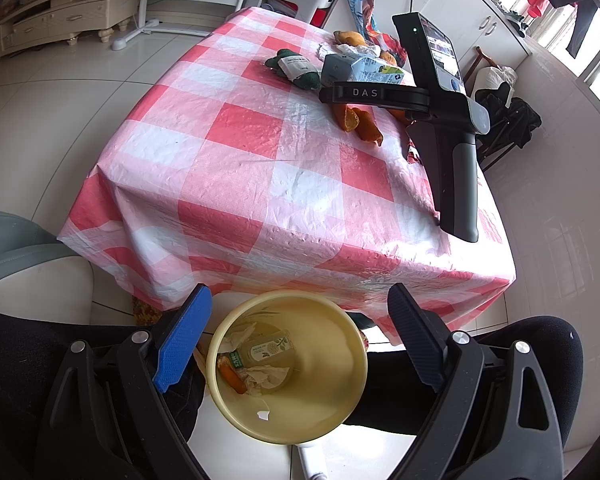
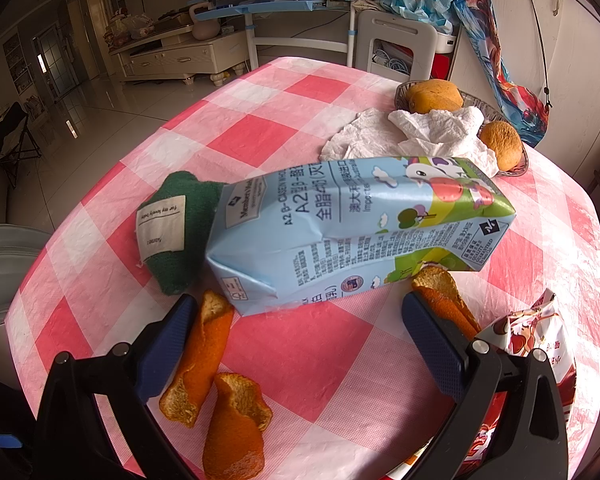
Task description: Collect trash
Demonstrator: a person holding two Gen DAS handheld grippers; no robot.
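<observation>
My left gripper [image 1: 300, 340] is open and empty above a yellow bin [image 1: 296, 408] on the floor by the table; the bin holds a small bottle [image 1: 266, 348], tissue and orange peel. My right gripper [image 2: 296, 344] is open and empty, low over the checked table, just short of a dented blue milk carton [image 2: 352, 232] lying on its side. Orange peels [image 2: 208, 376] lie by its left finger, another peel [image 2: 444, 296] by its right finger. The right gripper also shows in the left wrist view [image 1: 384, 96], over the carton [image 1: 364, 70].
A green cloth with a label [image 2: 176, 232] lies left of the carton. Crumpled tissues [image 2: 416, 132] and a wire basket [image 2: 512, 166] with fruit sit behind it. A red snack wrapper [image 2: 536, 340] lies at the right. Chairs stand around the table; my legs flank the bin.
</observation>
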